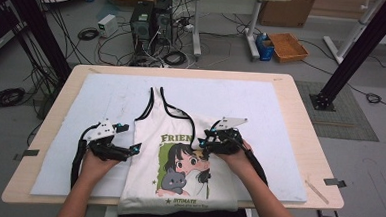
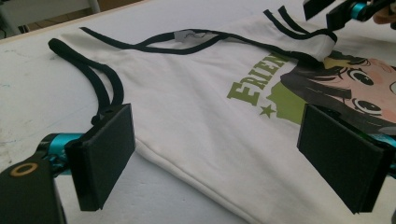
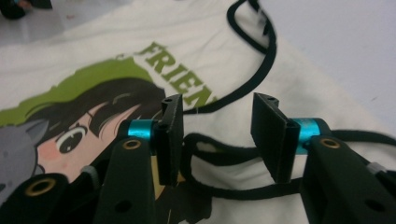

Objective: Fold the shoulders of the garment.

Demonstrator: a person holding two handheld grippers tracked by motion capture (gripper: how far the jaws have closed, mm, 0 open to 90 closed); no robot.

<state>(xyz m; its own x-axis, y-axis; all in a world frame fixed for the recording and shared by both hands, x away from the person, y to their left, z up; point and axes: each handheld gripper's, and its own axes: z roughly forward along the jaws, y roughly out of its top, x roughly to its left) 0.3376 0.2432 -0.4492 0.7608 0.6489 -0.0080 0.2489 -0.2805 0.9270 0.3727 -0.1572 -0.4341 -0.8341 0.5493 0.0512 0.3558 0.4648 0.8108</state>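
A white tank top (image 1: 178, 153) w/ black trim lies flat on a pale mat (image 1: 261, 107) covering a light wooden table (image 1: 305, 124). Its hem hangs over the near edge, straps pointing away from the person. The front print shows a dark-haired cartoon girl, a grey cat and green lettering reading "FRIEN…".

The top's right side is folded in over the print — one black-edged strap (image 3: 224, 154) lies across the girl's face.

The left gripper (image 1: 129, 147) sits at the shirt's left edge, approx. at armhole level. In the left gripper view its jaws are spread wide, one pad (image 2: 105, 154) over bare mat beside the side seam, the other above the print; nothing is gripped.

The right gripper (image 1: 204, 141) rests over the folded part. In the right gripper view its jaws stand partly apart, released — the strap loop lies below and between them, unpinched.
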